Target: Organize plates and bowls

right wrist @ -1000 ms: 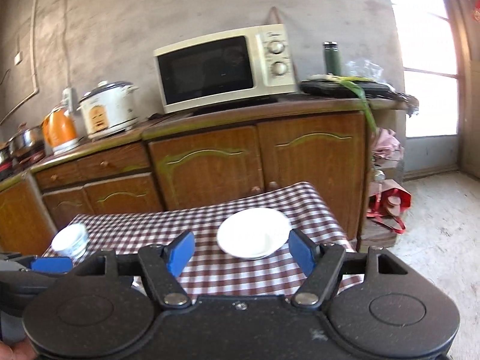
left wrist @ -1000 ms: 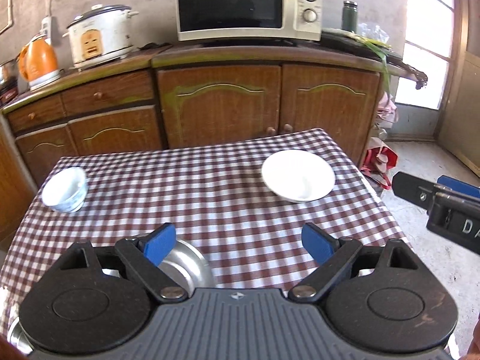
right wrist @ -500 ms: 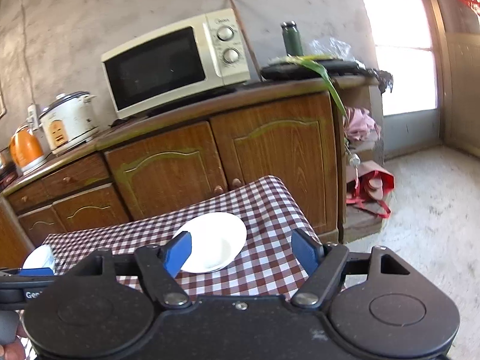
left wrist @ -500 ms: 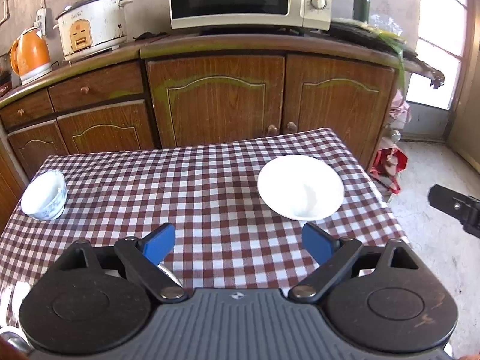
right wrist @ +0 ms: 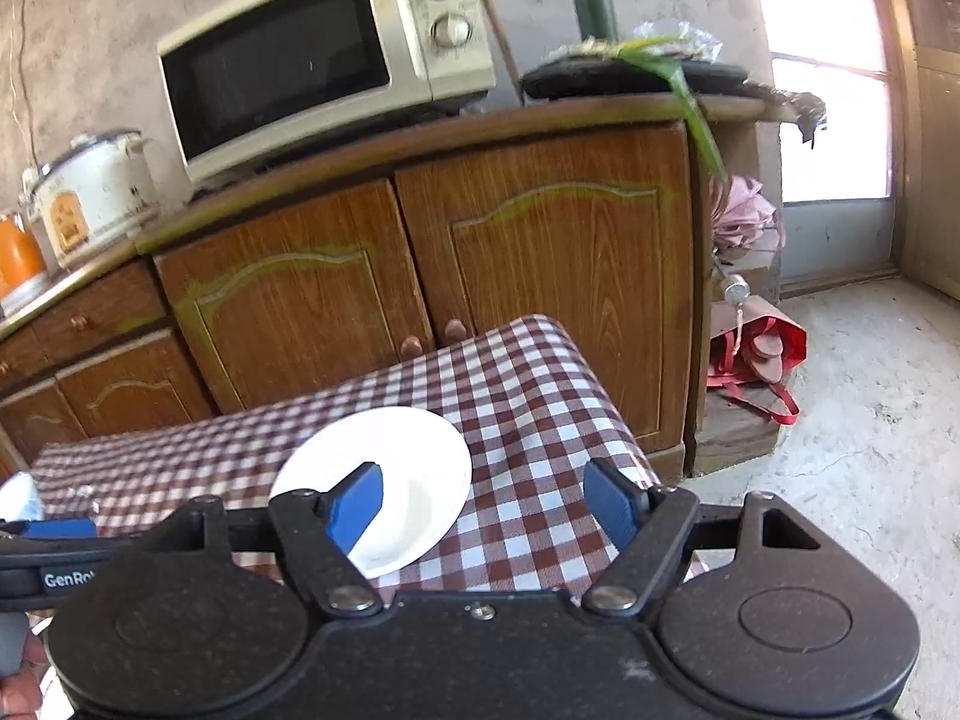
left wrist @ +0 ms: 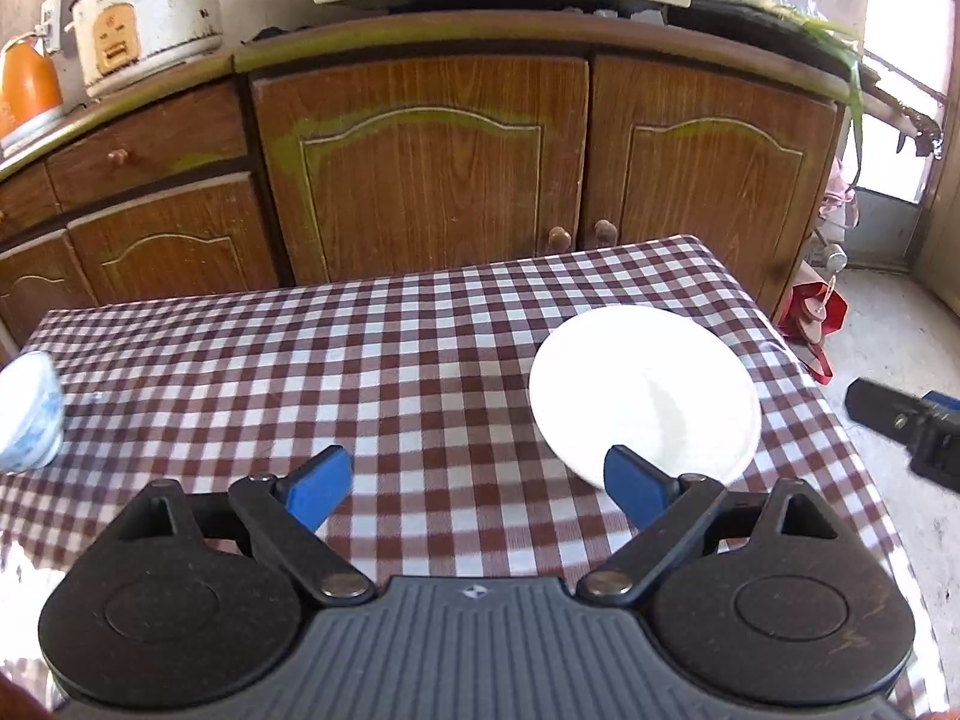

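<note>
Plate lies ahead-left of the right tongs, nearer them than the left pair.
White plate sits by the counter's right edge, far half; right tongs wide, nothing btwn pads. Left tongs also wide and empty, plate off to their right (round, so no long axis). Bowl at left edge.

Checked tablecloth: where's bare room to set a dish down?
Widest free patch: the middle of the red-and-white checked tablecloth, between the blue-patterned white bowl at the left edge and the round white plate on the right. The far strip along the wooden cabinets is bare too. Tightest around the plate, near the right edge.
</note>
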`<state>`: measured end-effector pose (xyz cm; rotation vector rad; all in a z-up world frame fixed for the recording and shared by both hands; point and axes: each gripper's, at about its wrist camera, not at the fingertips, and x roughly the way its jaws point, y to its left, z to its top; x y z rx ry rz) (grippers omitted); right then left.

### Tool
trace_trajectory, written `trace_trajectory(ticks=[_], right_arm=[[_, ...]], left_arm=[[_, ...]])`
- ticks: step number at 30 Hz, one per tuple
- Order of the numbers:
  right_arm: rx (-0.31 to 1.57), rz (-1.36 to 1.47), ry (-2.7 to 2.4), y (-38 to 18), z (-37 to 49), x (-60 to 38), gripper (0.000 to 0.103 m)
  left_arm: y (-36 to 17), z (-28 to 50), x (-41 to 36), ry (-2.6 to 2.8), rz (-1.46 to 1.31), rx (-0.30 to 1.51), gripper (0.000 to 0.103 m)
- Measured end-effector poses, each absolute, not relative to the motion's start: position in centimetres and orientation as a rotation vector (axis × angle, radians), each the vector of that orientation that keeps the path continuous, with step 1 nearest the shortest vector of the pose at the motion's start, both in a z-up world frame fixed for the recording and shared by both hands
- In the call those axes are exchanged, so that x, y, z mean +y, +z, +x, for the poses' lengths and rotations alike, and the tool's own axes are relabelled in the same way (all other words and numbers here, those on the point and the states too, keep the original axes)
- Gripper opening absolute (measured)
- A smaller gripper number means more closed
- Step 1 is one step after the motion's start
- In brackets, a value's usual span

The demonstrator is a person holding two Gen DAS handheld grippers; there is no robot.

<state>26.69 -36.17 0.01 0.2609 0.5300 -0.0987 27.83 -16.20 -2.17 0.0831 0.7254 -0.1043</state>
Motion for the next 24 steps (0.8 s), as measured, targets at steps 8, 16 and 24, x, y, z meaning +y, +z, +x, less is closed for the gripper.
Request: trace_trajectory(ticks=[8, 16, 24], right_arm=[[0.638, 0.2, -0.092, -4.5, 32.6, -35.6, 0.088], [0.672, 0.247, -0.085, -7.4, 36.2, -36.2, 0.087], [0.684, 0.272, -0.062, -9.3, 38.6, -35.9, 0.069]], left_arm=[[-4.9, 32.9, -16.7, -0.113, 0.073, 0.763, 0.094], [-7.3, 36.5, -17.6, -0.135, 0.081, 0.788, 0.091], [-8.7, 38.8, -18.0, -0.235, 0.027, 0.807, 0.06]])
